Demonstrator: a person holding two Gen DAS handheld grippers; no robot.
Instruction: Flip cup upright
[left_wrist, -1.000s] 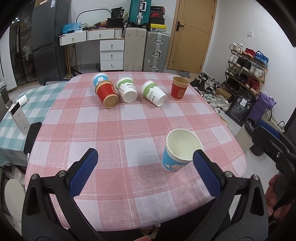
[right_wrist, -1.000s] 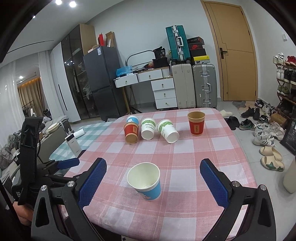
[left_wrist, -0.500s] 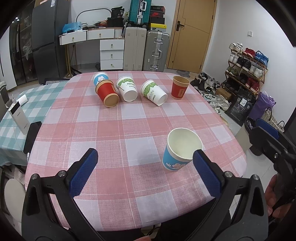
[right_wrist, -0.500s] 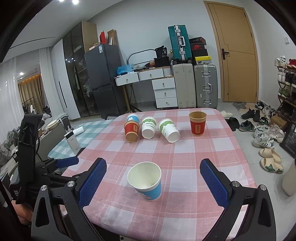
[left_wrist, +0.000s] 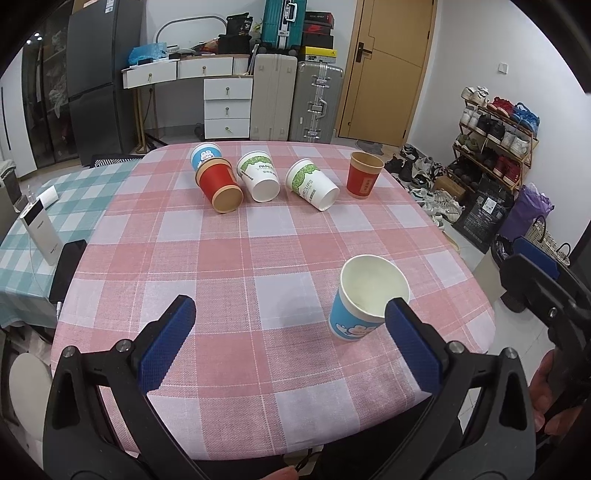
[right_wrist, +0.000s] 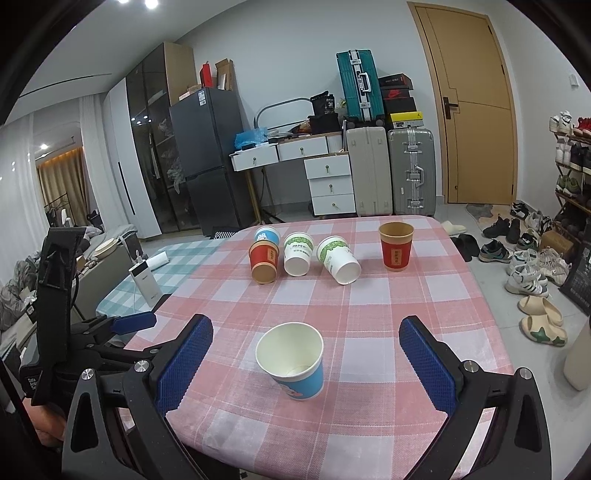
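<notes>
A blue paper cup (left_wrist: 364, 308) stands upright near the front of the pink checked table; it also shows in the right wrist view (right_wrist: 295, 363). A red cup (left_wrist: 364, 179) stands upright at the far right. At the back, a red cup (left_wrist: 221, 186), two white cups with green print (left_wrist: 258, 177) (left_wrist: 314, 184) and a blue cup (left_wrist: 205, 155) lie on their sides. My left gripper (left_wrist: 291, 343) is open and empty, left of the blue cup. My right gripper (right_wrist: 306, 363) is open, with the blue cup between its fingers without touching them.
The table (left_wrist: 229, 258) ends close below both grippers. A teal checked table (left_wrist: 44, 221) with a white power bank (left_wrist: 38, 230) and a black phone (left_wrist: 68, 266) stands to the left. Suitcases, drawers and a shoe rack (left_wrist: 495, 144) line the room.
Both grippers have drawn back slightly from the upright blue cup and stay open. No cup has moved.
</notes>
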